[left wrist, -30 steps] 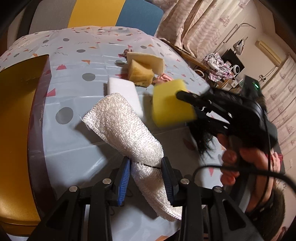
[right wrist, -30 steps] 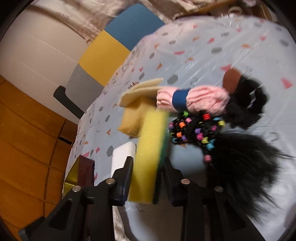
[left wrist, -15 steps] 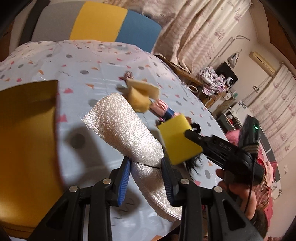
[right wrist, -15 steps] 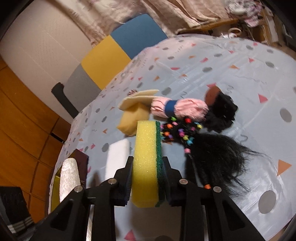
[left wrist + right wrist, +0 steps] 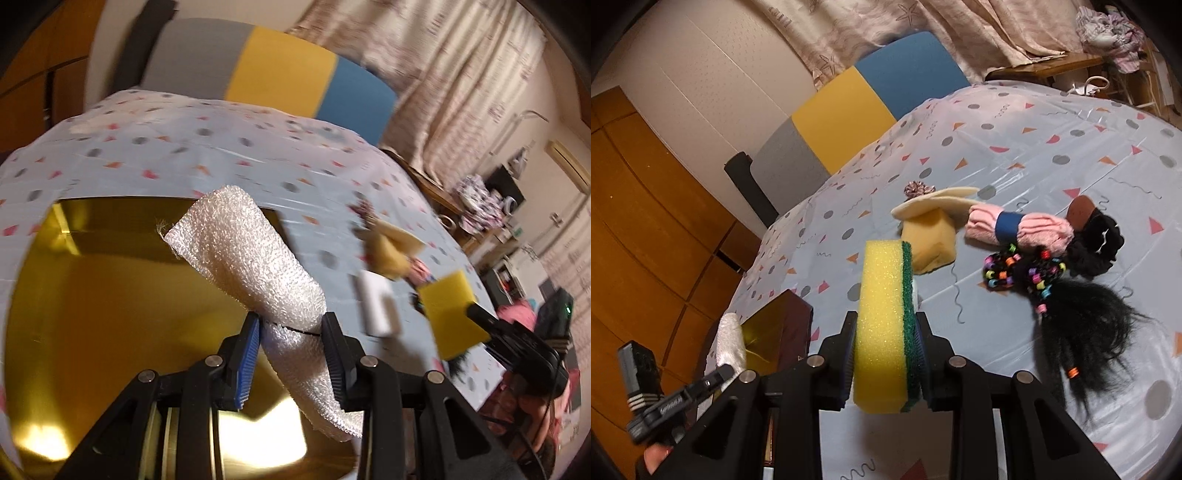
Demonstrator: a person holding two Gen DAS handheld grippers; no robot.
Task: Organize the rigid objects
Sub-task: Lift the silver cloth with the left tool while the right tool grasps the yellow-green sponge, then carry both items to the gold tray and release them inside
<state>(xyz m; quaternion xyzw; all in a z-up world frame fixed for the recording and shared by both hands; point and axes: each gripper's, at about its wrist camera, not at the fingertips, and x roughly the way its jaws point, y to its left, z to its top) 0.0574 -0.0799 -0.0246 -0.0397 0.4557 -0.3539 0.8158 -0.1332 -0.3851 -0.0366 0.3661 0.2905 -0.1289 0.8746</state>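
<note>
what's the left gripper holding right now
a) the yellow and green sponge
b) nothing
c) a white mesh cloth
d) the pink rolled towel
c: in the left wrist view the left gripper has its pads pressed on the white mesh cloth, above the gold box; the yellow and green sponge sits in the right gripper.

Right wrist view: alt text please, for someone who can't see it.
The right tongs clamp a yellow sponge with a green scouring side, held above a patterned tablecloth. Beyond lie a tan sponge, a pink roll and a black beaded hairpiece.
</note>
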